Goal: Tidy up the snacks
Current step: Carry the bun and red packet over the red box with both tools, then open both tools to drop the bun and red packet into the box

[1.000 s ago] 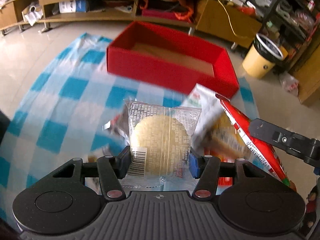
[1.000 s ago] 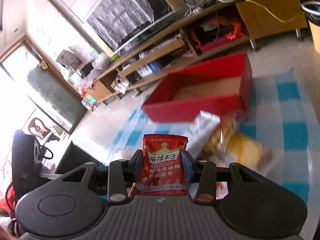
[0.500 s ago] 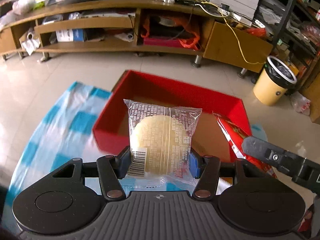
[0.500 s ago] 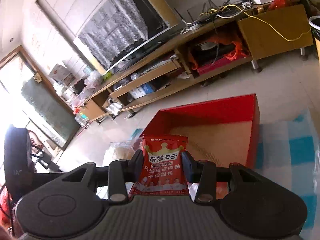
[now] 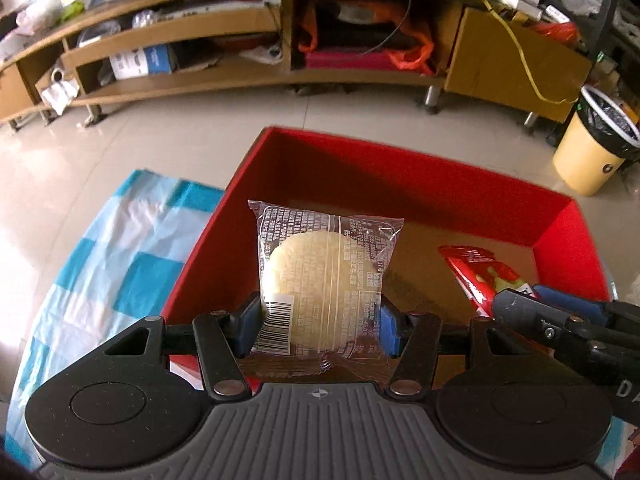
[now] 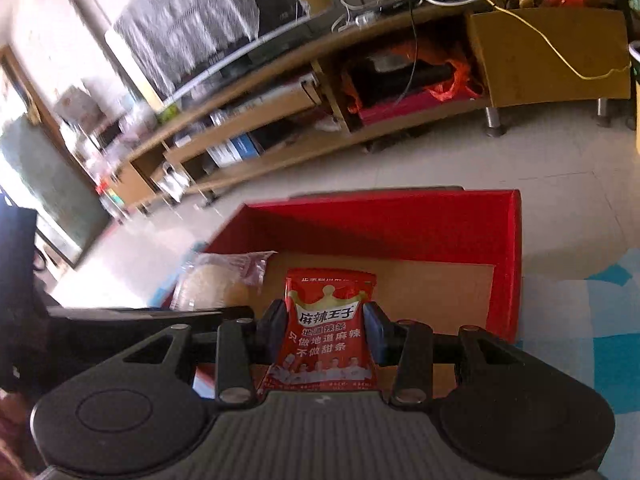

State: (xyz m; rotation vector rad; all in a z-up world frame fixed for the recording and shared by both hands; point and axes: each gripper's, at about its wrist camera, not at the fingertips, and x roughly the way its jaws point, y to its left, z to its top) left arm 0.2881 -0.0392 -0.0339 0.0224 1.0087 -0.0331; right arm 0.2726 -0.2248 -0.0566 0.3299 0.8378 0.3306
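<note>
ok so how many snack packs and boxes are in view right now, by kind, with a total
clear-wrapped round cake: 1, clamped in the left gripper
red spicy strip packet: 1, clamped in the right gripper
red box: 1, open, nothing lying on its visible floor
Total: 3

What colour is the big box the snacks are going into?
Red outside, with a brown cardboard floor: the box shows best in the left wrist view.

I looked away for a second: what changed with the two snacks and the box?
Both claws carried their snacks from over the checked cloth to above the red box. Unchanged: left claw grips the clear-wrapped cake, right claw the red spicy packet.
</note>
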